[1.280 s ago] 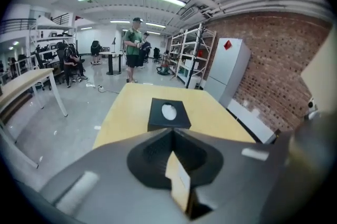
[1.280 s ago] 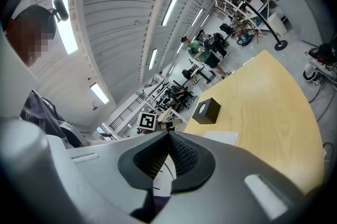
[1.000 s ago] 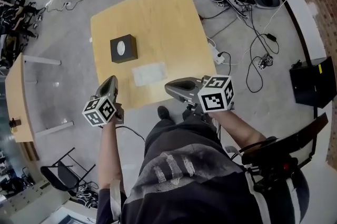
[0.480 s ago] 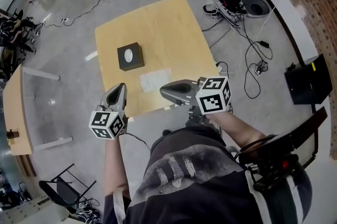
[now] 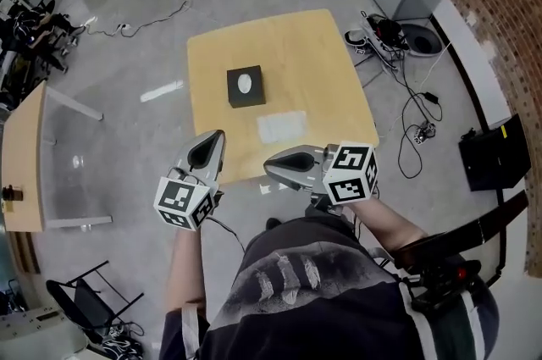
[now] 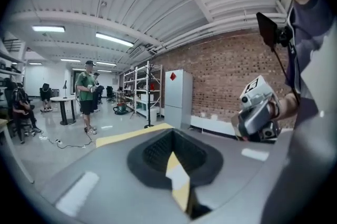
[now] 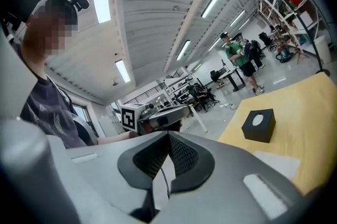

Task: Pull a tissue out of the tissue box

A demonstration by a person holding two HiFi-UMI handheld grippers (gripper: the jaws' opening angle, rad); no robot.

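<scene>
The black tissue box with a white oval opening stands on the wooden table, left of its middle. It also shows in the right gripper view, where the box stands far ahead to the right. My left gripper hovers over the table's near edge, well short of the box, shut and empty. My right gripper points leftward over the same edge, jaws together with nothing between them.
A flat white sheet lies on the table between the box and my grippers. A second table stands to the left. Cables and a power strip lie on the floor at right, beside a black case. A person stands far off.
Both grippers have risen and moved forward to the table's near edge. The left one now reaches over the edge. The box and sheet have not moved on the table.
</scene>
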